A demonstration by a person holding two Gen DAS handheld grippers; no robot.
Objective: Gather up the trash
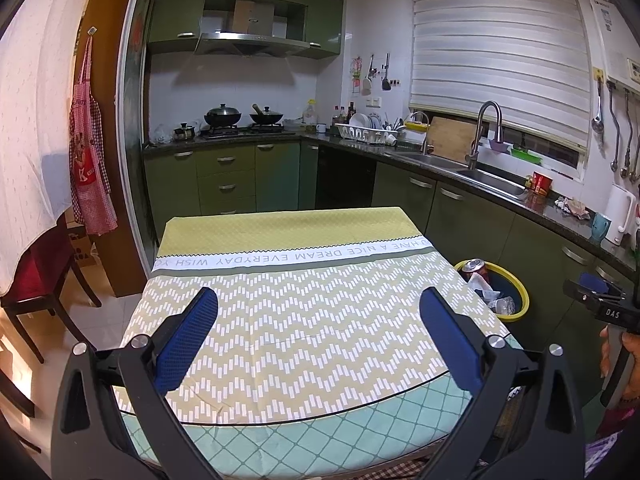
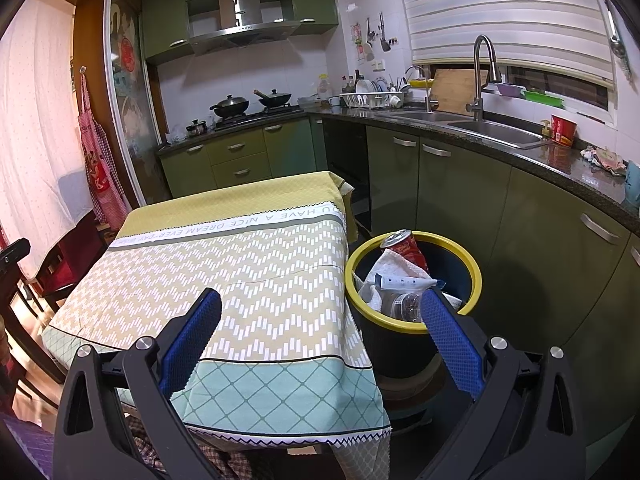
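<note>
Left wrist view: left gripper jaws spread wide, nothing between, blue dimpled rubber pads over chevron-print tablecloth. Round yellow-rimmed bin just beside table's right edge, holding red can.

Right wrist view: right gripper likewise wide apart, empty. Bin holds can, crumpled white paper, clear plastic bottle.
</note>
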